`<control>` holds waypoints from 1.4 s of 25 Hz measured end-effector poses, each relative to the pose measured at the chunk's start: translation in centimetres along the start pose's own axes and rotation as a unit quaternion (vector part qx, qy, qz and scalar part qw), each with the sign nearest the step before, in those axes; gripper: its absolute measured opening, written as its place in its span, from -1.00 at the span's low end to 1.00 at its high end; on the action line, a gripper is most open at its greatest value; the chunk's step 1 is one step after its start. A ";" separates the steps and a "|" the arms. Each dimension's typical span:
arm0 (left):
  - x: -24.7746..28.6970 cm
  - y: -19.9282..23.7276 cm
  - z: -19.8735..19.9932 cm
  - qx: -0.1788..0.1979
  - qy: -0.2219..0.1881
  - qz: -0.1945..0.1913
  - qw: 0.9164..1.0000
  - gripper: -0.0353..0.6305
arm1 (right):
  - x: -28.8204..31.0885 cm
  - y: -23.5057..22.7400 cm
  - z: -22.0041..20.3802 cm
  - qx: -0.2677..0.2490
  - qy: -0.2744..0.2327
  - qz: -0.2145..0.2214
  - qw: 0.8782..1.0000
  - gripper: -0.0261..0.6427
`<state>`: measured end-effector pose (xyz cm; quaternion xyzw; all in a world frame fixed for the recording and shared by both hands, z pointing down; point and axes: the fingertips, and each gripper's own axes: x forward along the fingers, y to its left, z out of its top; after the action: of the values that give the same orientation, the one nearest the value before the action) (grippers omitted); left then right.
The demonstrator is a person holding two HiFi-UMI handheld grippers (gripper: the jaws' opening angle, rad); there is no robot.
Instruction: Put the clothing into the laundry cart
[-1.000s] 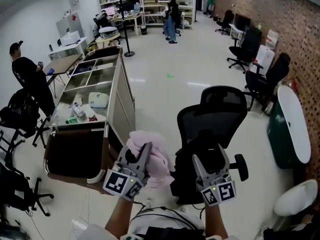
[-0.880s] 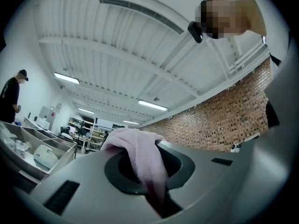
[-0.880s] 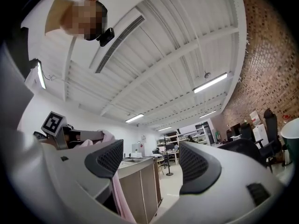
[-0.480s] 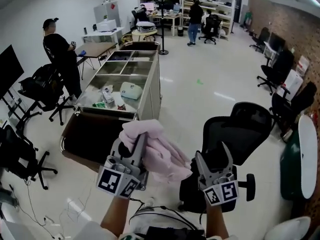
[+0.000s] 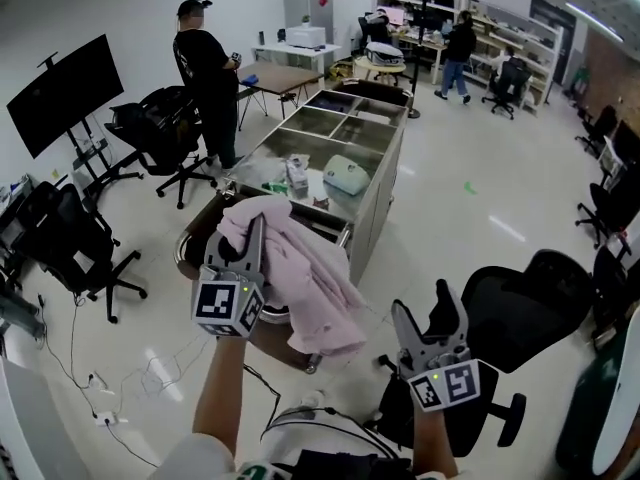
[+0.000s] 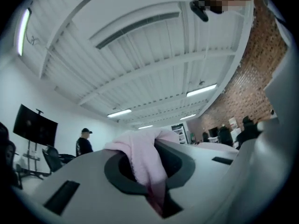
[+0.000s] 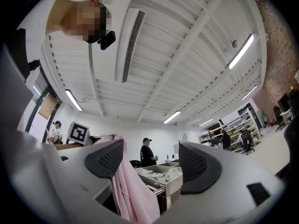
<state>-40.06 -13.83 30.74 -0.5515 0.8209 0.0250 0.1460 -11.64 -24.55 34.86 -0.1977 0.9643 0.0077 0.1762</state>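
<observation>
Holding anything, that left claw?

Yes, its jaws are clamped together on a pink garment, raised high, with the cloth draping down from them.

Where does the garment sit against the laundry cart?

It hangs at the cart's near end, by the dark bag. It is not lying inside.

And the right claw?

Jaws apart, nothing between them, held low beside a black office chair. The garment shows just past its left jaw.

Anyone nearby?

A person in black stands at the cart's far side.
</observation>
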 end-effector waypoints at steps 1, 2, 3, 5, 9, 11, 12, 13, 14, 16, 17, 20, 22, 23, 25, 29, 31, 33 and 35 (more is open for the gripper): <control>0.3 1.6 -1.9 0.009 0.025 0.016 1.000 -0.79 | 0.5 0.4 -0.4 0.003 0.002 0.008 1.000 0.23; 0.7 3.1 -4.1 0.013 0.054 0.029 0.998 -0.79 | 0.8 0.8 -0.8 0.005 0.004 0.015 1.000 0.23; 1.1 4.4 -6.6 0.014 0.091 0.036 0.995 -0.78 | 1.1 1.0 -1.1 0.007 0.007 0.019 1.000 0.23; 1.5 5.9 -12.0 0.010 0.184 0.033 0.982 -0.71 | 1.5 1.4 -1.7 0.011 0.011 0.025 1.000 0.23; 0.1 6.9 -19.1 0.011 0.312 0.024 0.950 -0.41 | 1.8 1.5 -2.7 0.017 0.022 0.029 0.999 0.23; -0.6 7.1 -20.0 -0.019 0.321 0.026 0.947 -0.23 | 1.9 1.3 -3.1 0.018 0.026 0.027 0.999 0.23; -0.9 7.1 -20.3 -0.043 0.328 0.021 0.944 -0.08 | 1.8 1.2 -3.2 0.019 0.027 0.026 0.999 0.23; -1.3 7.0 -20.6 -0.066 0.336 0.012 0.939 0.00 | 1.8 1.0 -3.3 0.020 0.027 0.024 0.999 0.23; -1.7 6.9 -20.7 -0.085 0.345 0.003 0.935 0.09 | 1.7 0.8 -3.3 0.021 0.028 0.023 0.999 0.23; -2.8 6.7 -20.7 -0.109 0.360 -0.020 0.926 0.24 | 1.5 0.6 -3.4 0.022 0.028 0.021 0.999 0.23; -3.4 6.5 -20.5 -0.119 0.366 -0.034 0.923 0.33 | 1.5 0.5 -3.4 0.022 0.029 0.021 0.999 0.23; -5.5 5.8 -20.0 -0.137 0.391 -0.083 0.906 0.46 | 1.5 0.5 -3.4 0.025 0.030 0.024 0.999 0.23; -6.8 5.8 -20.0 -0.141 0.409 -0.106 0.895 0.62 | 1.4 0.6 -3.5 0.027 0.032 0.027 0.999 0.23; -7.6 6.2 -20.1 -0.136 0.416 -0.109 0.893 0.66 | 1.4 0.6 -3.6 0.029 0.033 0.028 0.999 0.23; -9.2 7.5 -19.9 -0.121 0.424 -0.097 0.893 0.75 | 1.3 0.8 -3.7 0.032 0.035 0.031 0.998 0.23; -10.4 9.1 -18.5 -0.100 0.398 -0.066 0.909 0.75 | 1.5 1.2 -4.2 0.037 0.037 0.037 0.998 0.23; -9.6 8.6 -17.3 -0.076 0.364 -0.059 0.926 0.75 | 1.6 1.5 -4.4 0.037 0.037 0.040 0.998 0.23; -8.3 7.3 -15.9 -0.049 0.324 -0.058 0.943 0.75 | 1.6 1.7 -4.3 0.036 0.036 0.042 0.998 0.23; -6.6 5.2 -14.6 -0.042 0.282 -0.067 0.956 0.74 | 1.3 1.6 -4.2 0.030 0.035 0.039 0.998 0.23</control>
<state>-45.61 -8.77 45.82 -0.5955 0.7881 -0.1065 -0.1136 -14.76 -23.94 38.25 -0.1548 0.9766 -0.0216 0.1477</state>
